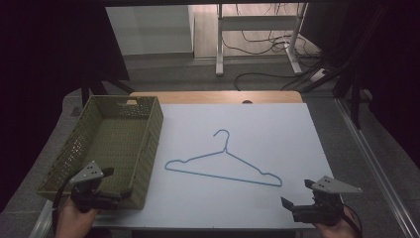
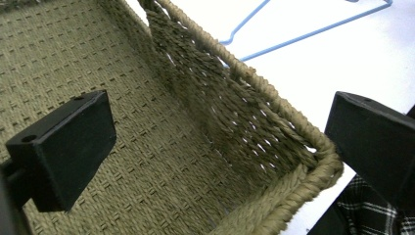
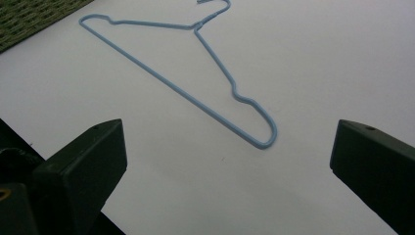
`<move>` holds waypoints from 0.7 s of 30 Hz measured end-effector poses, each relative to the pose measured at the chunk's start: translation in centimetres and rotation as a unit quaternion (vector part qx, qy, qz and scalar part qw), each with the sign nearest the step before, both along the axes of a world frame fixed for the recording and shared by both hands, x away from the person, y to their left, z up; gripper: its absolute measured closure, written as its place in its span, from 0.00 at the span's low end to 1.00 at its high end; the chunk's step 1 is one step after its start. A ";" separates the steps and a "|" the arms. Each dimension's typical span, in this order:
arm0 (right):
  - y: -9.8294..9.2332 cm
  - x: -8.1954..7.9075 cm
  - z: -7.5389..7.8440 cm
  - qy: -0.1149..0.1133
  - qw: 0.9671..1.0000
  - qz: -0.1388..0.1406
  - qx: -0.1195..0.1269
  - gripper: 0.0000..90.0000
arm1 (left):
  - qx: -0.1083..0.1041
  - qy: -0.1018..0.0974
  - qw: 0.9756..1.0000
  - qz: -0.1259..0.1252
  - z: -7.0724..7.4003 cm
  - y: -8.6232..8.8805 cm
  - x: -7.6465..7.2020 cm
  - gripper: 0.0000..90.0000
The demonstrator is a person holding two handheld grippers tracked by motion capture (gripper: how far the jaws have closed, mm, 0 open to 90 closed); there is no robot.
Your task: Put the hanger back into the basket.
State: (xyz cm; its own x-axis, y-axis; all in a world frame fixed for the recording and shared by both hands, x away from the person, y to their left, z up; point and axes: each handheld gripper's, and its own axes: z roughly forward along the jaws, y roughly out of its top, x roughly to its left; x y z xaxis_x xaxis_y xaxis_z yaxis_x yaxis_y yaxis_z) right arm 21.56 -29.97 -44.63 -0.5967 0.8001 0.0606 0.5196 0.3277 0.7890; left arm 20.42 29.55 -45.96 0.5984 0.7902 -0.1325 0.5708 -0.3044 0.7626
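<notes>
High view: left gripper and right gripper, jaws apart, flank a thin blue wire hanger lying flat on the white tabletop beside a rectangular woven basket. Left gripper view: spread black jaws straddle the basket's braided corner. Right gripper view: parted jaws frame the hanger's rounded shoulder.

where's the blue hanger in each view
High view: blue hanger lies flat at the table's middle, hook pointing away.
Left gripper view: its wire crosses the top right, beyond the basket wall.
Right gripper view: it lies ahead, upper middle, between the jaws' lines.
Shared landmark: the woven basket, left of the hanger.
</notes>
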 end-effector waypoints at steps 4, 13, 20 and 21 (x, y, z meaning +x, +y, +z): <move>0.2 0.1 0.1 -0.002 1.000 0.008 -0.001 0.00 | 0.004 -0.003 1.000 -0.003 0.0 -0.2 0.0 0.00; 1.0 1.0 0.8 -0.004 1.000 0.020 -0.007 0.00 | -0.011 -0.010 1.000 -0.015 0.8 -0.7 -0.1 0.00; 1.2 1.8 1.4 0.004 1.000 0.021 0.006 0.00 | -0.006 -0.012 1.000 -0.020 1.3 -1.5 0.3 0.00; 1.2 1.8 1.4 0.004 1.000 0.021 0.006 0.00 | -0.002 -0.015 1.000 -0.020 1.4 -1.6 0.4 0.00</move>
State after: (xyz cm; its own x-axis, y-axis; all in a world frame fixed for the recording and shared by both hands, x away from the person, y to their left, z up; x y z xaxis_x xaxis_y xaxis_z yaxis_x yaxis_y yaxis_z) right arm 23.40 -28.73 -43.21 -0.6287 0.7741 0.0750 0.5129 0.3402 0.7882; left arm 20.78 27.99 -44.57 0.6327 0.7653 -0.1180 0.5357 -0.3225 0.7804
